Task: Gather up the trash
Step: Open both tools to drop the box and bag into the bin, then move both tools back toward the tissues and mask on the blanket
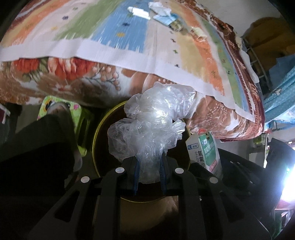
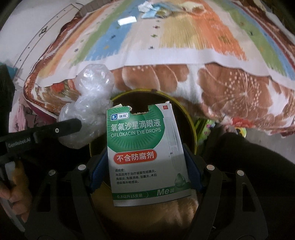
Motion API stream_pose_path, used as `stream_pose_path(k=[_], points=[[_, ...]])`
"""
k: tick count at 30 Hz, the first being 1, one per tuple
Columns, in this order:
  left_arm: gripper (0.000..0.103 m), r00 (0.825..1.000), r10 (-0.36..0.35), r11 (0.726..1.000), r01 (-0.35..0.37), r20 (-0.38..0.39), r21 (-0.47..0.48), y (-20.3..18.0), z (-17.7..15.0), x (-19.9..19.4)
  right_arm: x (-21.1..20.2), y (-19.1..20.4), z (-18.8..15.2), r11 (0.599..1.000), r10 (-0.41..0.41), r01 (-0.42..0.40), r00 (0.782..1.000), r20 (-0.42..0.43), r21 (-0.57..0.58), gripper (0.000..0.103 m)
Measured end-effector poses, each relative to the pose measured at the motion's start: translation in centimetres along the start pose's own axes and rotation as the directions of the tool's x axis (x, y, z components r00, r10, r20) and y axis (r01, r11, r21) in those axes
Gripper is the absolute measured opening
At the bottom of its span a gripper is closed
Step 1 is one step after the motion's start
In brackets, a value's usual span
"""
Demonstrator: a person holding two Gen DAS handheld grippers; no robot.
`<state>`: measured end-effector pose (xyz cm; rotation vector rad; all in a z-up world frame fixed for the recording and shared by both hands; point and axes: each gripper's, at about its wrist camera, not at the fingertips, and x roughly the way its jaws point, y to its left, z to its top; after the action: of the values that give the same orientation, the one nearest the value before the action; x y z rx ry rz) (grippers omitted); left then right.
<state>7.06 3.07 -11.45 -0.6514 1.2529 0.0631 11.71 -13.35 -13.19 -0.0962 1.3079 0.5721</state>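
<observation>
Striped bedspread [image 2: 166,42] filled the upper frame, scraps of paper litter [image 2: 147,9] uncollected at top. Left gripper [image 1: 148,177] jaws clamped crumpled clear plastic bag [image 1: 151,121]; right gripper [image 2: 145,173] jaws clamped green-and-white eye-drops box [image 2: 145,147]. Both hung over the round dark yellow-rimmed bin [image 2: 191,127], unreleased.

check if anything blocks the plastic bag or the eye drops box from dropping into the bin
Nothing visible does. The plastic bag and eye drops box both hang over the round bin, whose mouth looks open below them.

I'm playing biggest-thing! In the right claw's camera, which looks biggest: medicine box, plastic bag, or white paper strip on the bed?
1. medicine box, though nearness inflates it
2. plastic bag
3. white paper strip, far away
</observation>
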Motion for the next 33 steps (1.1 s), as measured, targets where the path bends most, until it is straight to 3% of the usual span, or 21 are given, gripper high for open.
stream_pose_path(k=[2,6,12,20,28,33], points=[[0.02,1.0,-0.005,1.0,0.005,0.004,-0.006,0.1,0.1,-0.1,0.1,-0.3,0.0,1.0,0.007,-0.007,1.0,-0.006,0.018,0.071],[0.05,1.0,-0.017,0.999,0.018,0.024,-0.029,0.5,0.3,-0.5,0.8,-0.2,0.0,1.0,0.018,-0.017,0.999,-0.038,0.024,0.074],[0.052,0.997,-0.051,0.998,0.053,0.06,-0.029,0.4,0.6,-1.6,0.5,-0.4,0.2,0.999,0.029,-0.028,0.999,-0.026,0.037,0.082],[0.056,0.99,-0.062,0.998,0.058,0.127,0.035,-0.5,1.7,-4.1,-1.1,0.1,1.0,1.0,-0.001,0.001,0.999,0.038,-0.014,0.082],[0.071,0.974,0.032,0.989,-0.064,0.225,0.137,-1.7,4.7,-7.2,-4.5,0.1,4.9,0.996,-0.027,0.039,0.989,0.148,-0.079,0.085],[0.077,0.972,0.052,0.987,-0.086,0.23,0.139,-1.7,6.9,-7.6,-5.6,0.6,7.1,0.992,-0.023,0.045,0.982,0.185,-0.119,0.087]])
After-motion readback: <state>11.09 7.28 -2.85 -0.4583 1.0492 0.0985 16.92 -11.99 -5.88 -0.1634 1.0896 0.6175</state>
